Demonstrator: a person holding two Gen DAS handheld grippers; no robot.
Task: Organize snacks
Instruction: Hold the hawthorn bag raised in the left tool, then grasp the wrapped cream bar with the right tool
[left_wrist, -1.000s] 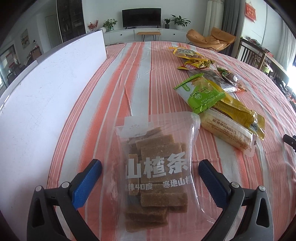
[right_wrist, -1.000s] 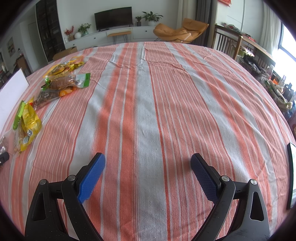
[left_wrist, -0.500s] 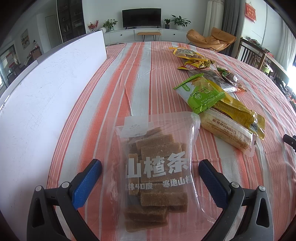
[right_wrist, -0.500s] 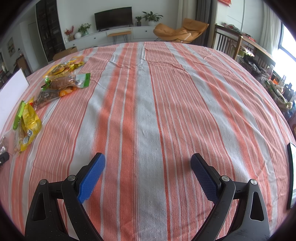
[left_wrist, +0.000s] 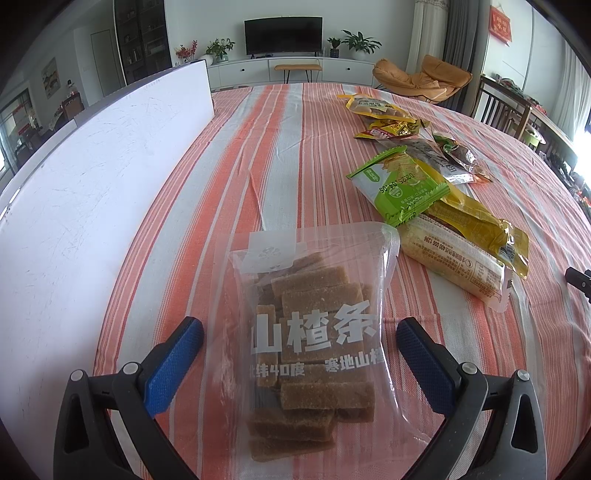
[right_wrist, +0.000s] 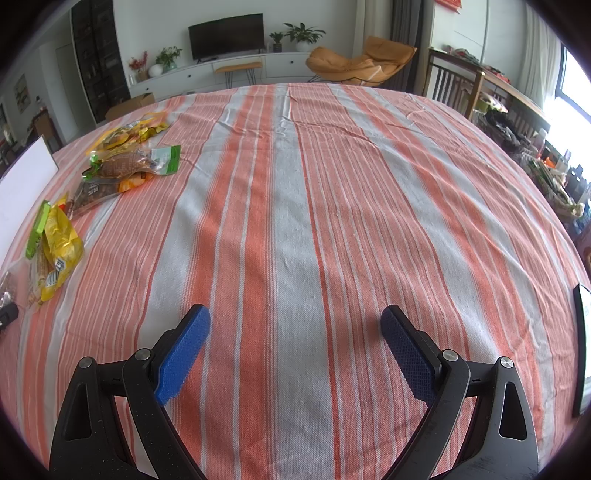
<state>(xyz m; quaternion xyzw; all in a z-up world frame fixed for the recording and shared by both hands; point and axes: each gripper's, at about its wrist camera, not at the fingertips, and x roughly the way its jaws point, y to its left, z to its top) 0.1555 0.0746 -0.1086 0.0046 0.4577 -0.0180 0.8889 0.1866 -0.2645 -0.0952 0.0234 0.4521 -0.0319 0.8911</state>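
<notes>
A clear bag of brown hawthorn strips (left_wrist: 310, 332) lies flat on the striped tablecloth. My left gripper (left_wrist: 300, 328) stands open around its lower half, one blue finger on each side, neither touching it. To the right lie a green packet (left_wrist: 400, 182), a yellow packet (left_wrist: 476, 225) and a pale cracker pack (left_wrist: 454, 264). Farther back are more yellow snack bags (left_wrist: 380, 110). My right gripper (right_wrist: 295, 317) is open over bare cloth, with the snack pile (right_wrist: 122, 166) far to its left.
A tall white board (left_wrist: 85, 192) stands along the left side of the table. A dark flat object (right_wrist: 581, 347) lies at the right table edge in the right wrist view. Chairs and a TV cabinet stand beyond the table.
</notes>
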